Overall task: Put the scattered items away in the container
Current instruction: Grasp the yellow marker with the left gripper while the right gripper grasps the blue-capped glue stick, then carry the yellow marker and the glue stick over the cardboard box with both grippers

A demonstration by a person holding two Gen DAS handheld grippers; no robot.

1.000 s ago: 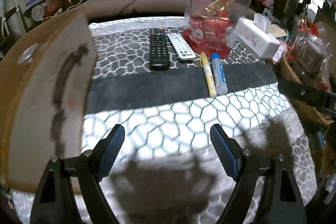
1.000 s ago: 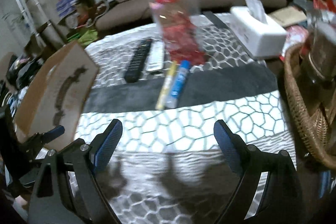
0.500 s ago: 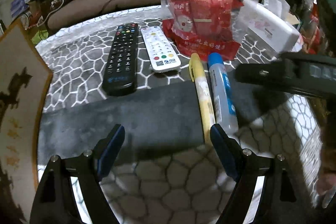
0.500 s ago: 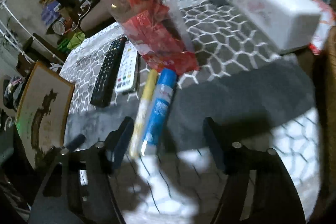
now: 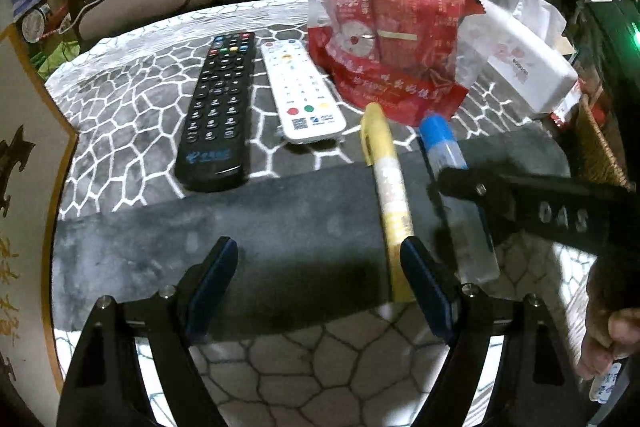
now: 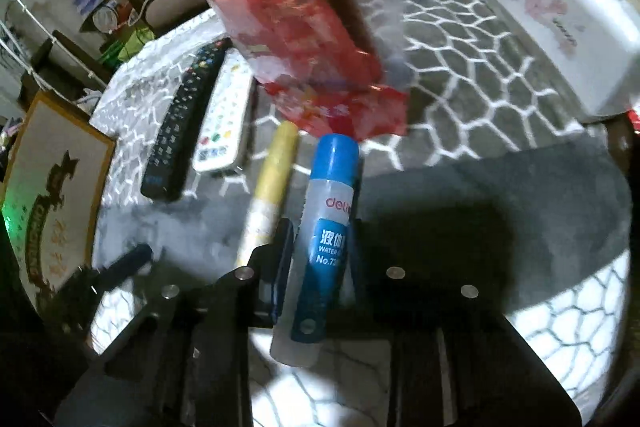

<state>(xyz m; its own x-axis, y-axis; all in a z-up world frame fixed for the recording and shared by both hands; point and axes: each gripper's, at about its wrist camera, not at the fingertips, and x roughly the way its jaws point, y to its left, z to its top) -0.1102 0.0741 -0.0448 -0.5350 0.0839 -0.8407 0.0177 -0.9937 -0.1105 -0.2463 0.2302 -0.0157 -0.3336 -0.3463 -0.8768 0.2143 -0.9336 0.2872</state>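
My right gripper is shut on the blue-capped glue bottle, which lies on the table; the bottle also shows in the left wrist view, with the right gripper reaching in from the right across it. A yellow pen lies just left of the bottle and also shows in the left wrist view. My left gripper is open and empty, low over the dark band of the tablecloth, its right finger beside the pen's near end. A black remote and a white remote lie further back.
A red snack bag stands behind the pen and bottle. A white tissue box sits at the right, a wicker basket beyond it. A cardboard box stands at the table's left edge. A sofa is behind the table.
Both grippers moved forward toward the pen and bottle. My right gripper closed from open onto the glue bottle. My left gripper stayed open.
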